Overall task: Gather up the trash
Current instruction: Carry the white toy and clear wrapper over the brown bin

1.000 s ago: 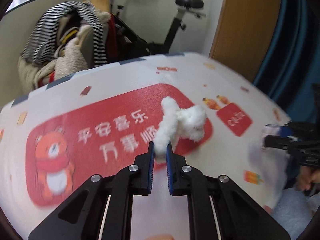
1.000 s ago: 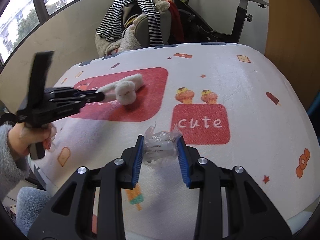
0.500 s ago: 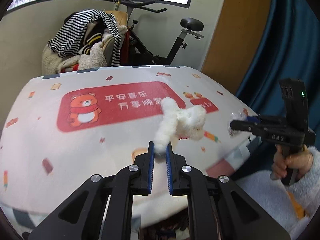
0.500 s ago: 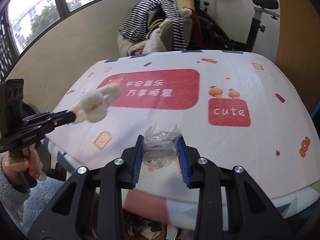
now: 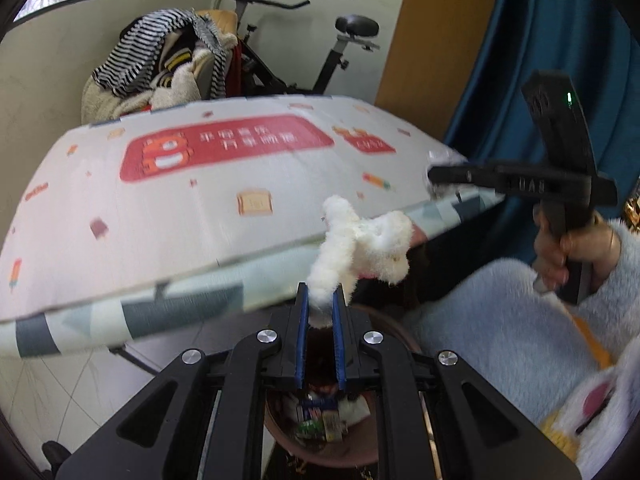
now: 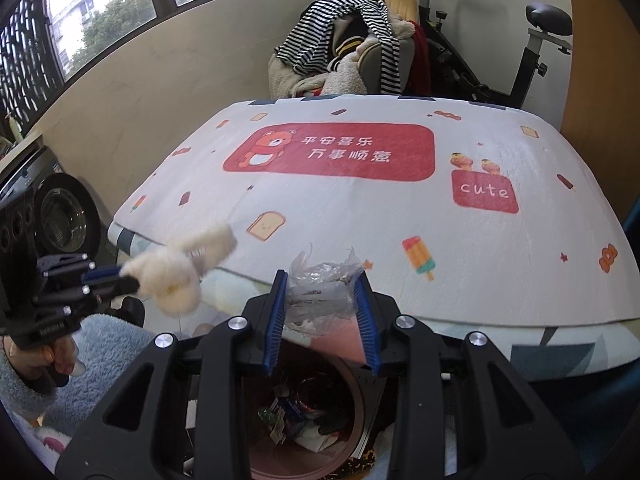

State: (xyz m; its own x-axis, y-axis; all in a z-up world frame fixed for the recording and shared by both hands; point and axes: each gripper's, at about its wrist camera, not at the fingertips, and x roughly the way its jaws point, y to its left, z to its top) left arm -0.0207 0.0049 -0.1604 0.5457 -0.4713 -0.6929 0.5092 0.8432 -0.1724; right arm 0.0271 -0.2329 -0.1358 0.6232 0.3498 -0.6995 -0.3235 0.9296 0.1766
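Observation:
My left gripper (image 5: 319, 304) is shut on a white fluffy scrap (image 5: 360, 248), which sticks up past the table's near edge. Below it a pink bin (image 5: 360, 452) holds wrappers and paper. My right gripper (image 6: 322, 292) is shut on a crumpled clear plastic wrapper (image 6: 320, 288) and hangs over the same bin (image 6: 352, 420). The left gripper (image 6: 116, 278) with the fluffy scrap (image 6: 180, 272) shows at the left of the right wrist view. At the right of the left wrist view, the right gripper (image 5: 436, 174) shows with a hand on its grip.
The table (image 6: 360, 248) wears a white cloth with a red bear panel. Behind it stand a chair heaped with clothes (image 6: 348, 56) and an exercise bike (image 6: 532, 40). A blue curtain (image 5: 540, 80) hangs at the right. The person's pale blue fleece sleeve (image 5: 520, 332) lies near the bin.
Both grippers have drawn back from over the table to beyond its near edge, each still holding its piece. The bin has come into view under them.

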